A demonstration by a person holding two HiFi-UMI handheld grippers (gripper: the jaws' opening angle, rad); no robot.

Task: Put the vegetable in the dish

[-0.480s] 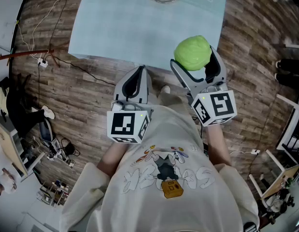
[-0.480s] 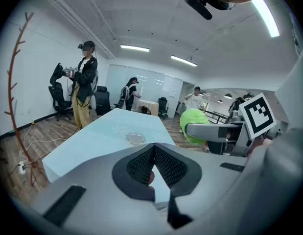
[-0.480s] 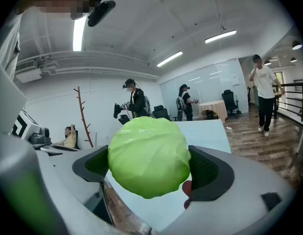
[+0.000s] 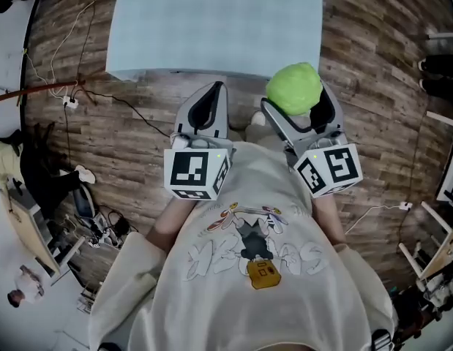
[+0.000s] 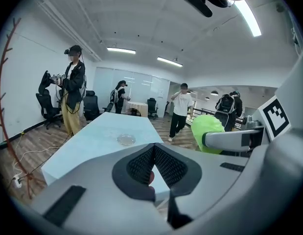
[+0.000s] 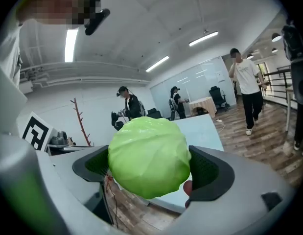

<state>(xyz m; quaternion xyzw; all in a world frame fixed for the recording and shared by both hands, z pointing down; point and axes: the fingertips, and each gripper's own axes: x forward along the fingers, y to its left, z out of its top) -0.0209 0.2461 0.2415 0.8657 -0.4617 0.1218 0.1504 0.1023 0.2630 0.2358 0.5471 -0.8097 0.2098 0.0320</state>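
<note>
Glass dish [image 5: 126, 140]: shallow, clear, sits mid-table, left of centre in the left gripper view. In the head view only a sliver of it shows at the top edge. Can't make out anything lying in it.

Cabbage [image 4: 293, 86] is not in the dish. It's right of centre in the head view, clamped in the right claw [image 4: 296, 93] over the wood floor [image 4: 372, 64], just below the near edge of the pale blue table [image 4: 211, 28], well apart from the dish.

Cabbage look: round, light green, smooth waxy leaves with faint veins. It fills the middle of the right gripper view [image 6: 149, 155].

Right claw [image 6: 150, 168]: jaws spread wide, one pad on each side of the cabbage, gripping it.
Left claw [image 4: 216, 86]: jaws closed tip to tip, holding nothing; it sits left of centre, beside the right one.

Count: 1 cabbage, 1 dish, 1 table, 2 claws.
</note>
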